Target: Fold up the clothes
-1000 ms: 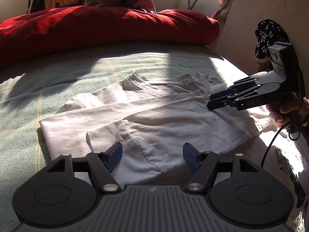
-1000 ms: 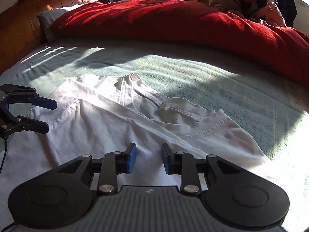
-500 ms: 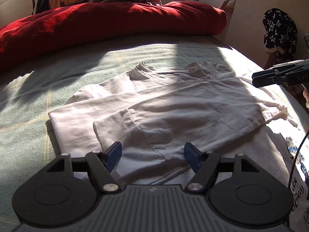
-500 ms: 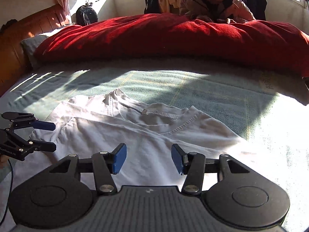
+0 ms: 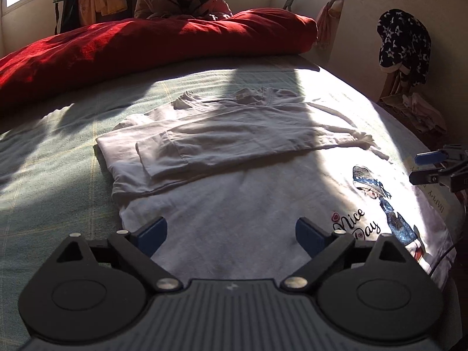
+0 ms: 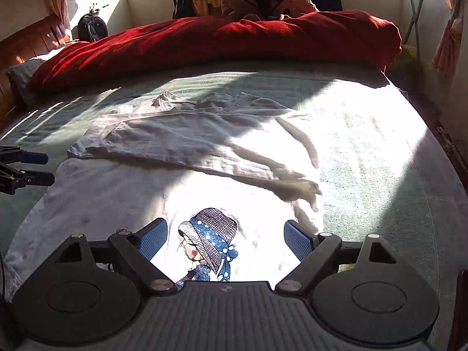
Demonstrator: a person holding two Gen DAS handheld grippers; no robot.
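Lying flat on the bed (image 5: 52,158), the shirt (image 5: 234,204) has both sleeves folded across; it is light, soft and limp. Your 2 hand-held grippers, left (image 5: 231,234) and right (image 6: 226,235), have just opened wide, empty. Pinch the hem corners nearest you.

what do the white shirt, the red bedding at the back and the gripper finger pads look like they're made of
White shirt: soft knit fabric, probably cotton, matte; it creases and has a stitched ribbed collar.
Red bedding: plush, thick fabric, perhaps fleece or velvet; puffy folds with a faint sheen in sunlight.
Finger pads of the right gripper: blue, finely textured, likely rubber or foam.
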